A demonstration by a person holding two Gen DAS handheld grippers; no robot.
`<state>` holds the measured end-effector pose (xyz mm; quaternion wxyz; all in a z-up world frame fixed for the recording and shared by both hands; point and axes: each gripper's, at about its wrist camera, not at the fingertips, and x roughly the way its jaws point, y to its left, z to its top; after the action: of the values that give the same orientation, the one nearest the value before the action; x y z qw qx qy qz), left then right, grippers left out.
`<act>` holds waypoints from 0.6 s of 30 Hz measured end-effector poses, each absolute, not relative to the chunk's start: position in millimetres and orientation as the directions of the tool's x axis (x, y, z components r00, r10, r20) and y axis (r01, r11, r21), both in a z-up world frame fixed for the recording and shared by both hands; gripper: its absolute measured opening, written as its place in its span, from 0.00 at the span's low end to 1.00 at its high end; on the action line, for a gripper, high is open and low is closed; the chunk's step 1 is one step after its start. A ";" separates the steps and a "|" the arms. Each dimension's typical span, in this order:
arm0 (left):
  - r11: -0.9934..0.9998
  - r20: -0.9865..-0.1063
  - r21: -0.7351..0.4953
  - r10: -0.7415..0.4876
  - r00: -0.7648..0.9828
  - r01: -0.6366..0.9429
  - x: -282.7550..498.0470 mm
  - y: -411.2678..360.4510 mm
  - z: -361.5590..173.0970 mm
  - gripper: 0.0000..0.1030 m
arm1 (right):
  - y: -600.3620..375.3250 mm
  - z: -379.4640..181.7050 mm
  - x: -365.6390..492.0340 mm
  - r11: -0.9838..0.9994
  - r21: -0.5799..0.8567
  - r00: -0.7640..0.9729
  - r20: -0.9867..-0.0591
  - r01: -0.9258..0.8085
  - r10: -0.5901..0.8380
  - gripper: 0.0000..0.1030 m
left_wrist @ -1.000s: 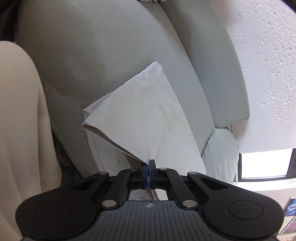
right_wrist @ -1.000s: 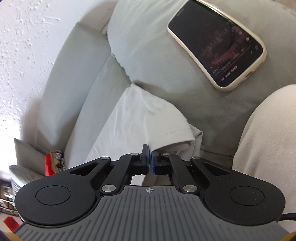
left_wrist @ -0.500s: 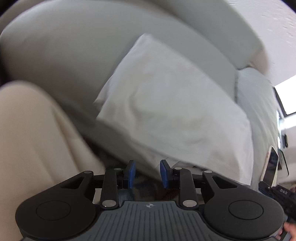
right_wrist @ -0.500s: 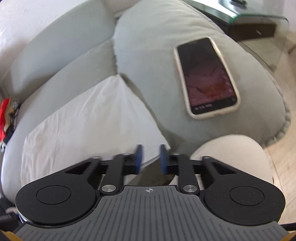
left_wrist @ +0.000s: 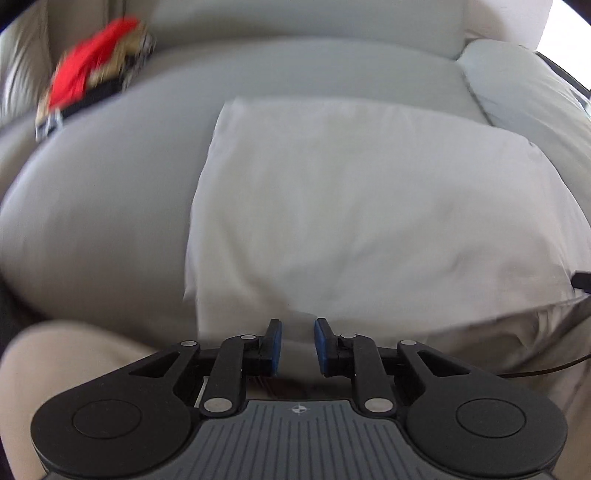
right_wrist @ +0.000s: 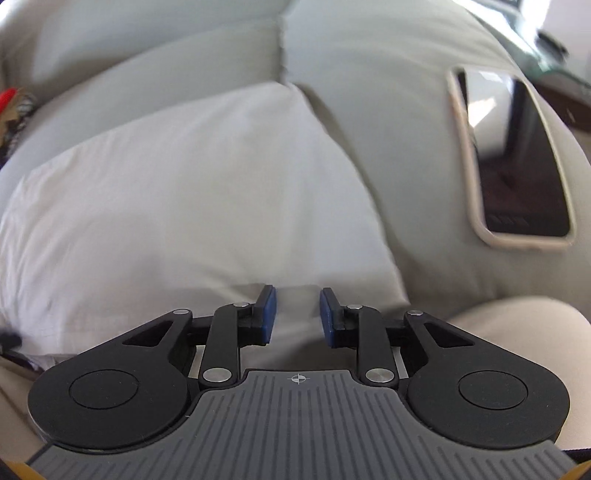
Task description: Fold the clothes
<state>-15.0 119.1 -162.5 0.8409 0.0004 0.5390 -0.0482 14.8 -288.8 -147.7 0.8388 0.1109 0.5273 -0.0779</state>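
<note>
Released since a second ago, both grippers — left (left_wrist: 297, 341), right (right_wrist: 297, 314) — gape empty before the folded garment (left_wrist: 369, 206).

Your folded garment (left_wrist: 354, 206) lies flat on the sofa seat cushion (left_wrist: 103, 206), with the backrest (left_wrist: 303, 18) behind it. Both tongs, left (left_wrist: 297, 341) and right (right_wrist: 297, 314), sit at its near edge with a gap between their pads. To its right, a phone (right_wrist: 517, 162) rests on the armrest (right_wrist: 388, 74). Far left, a bundle of items (left_wrist: 92, 81) sits beside the cushion.
</note>
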 end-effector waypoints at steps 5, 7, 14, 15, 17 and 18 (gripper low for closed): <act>0.991 -0.838 -0.087 -0.129 0.530 0.103 2.5 123.8 -123.6 0.18 | -316.0 -110.7 27.3 0.918 0.308 0.563 -0.817 0.248 0.122 0.49; 0.986 -0.806 -0.088 -0.155 0.571 0.143 17.3 110.2 -112.0 0.19 | -325.8 -103.8 44.6 0.887 0.382 0.593 -0.788 0.261 0.165 0.51; 0.976 -0.790 0.090 -0.051 0.611 0.197 74.4 48.8 -133.2 0.23 | -367.0 -119.9 119.2 0.777 0.516 0.612 -0.760 0.361 0.221 0.50; 0.973 -0.790 0.123 -0.022 0.613 0.193 83.1 42.9 -141.5 0.23 | -368.3 -128.3 135.3 0.756 0.535 0.607 -0.760 0.378 0.234 0.49; 0.966 -0.784 0.177 0.022 0.620 0.189 95.5 34.4 -154.8 0.22 | -375.6 -138.8 157.0 0.737 0.554 0.593 -0.762 0.387 0.261 0.47; 0.965 -0.793 0.181 0.030 0.609 0.188 97.6 34.9 -160.1 0.22 | -378.9 -146.8 168.3 0.724 0.566 0.586 -0.762 0.394 0.276 0.47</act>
<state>97.6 34.9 -160.1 0.8883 0.1238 0.4400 -0.0442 168.3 -378.9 -146.8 0.8103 0.3695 0.4534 -0.0363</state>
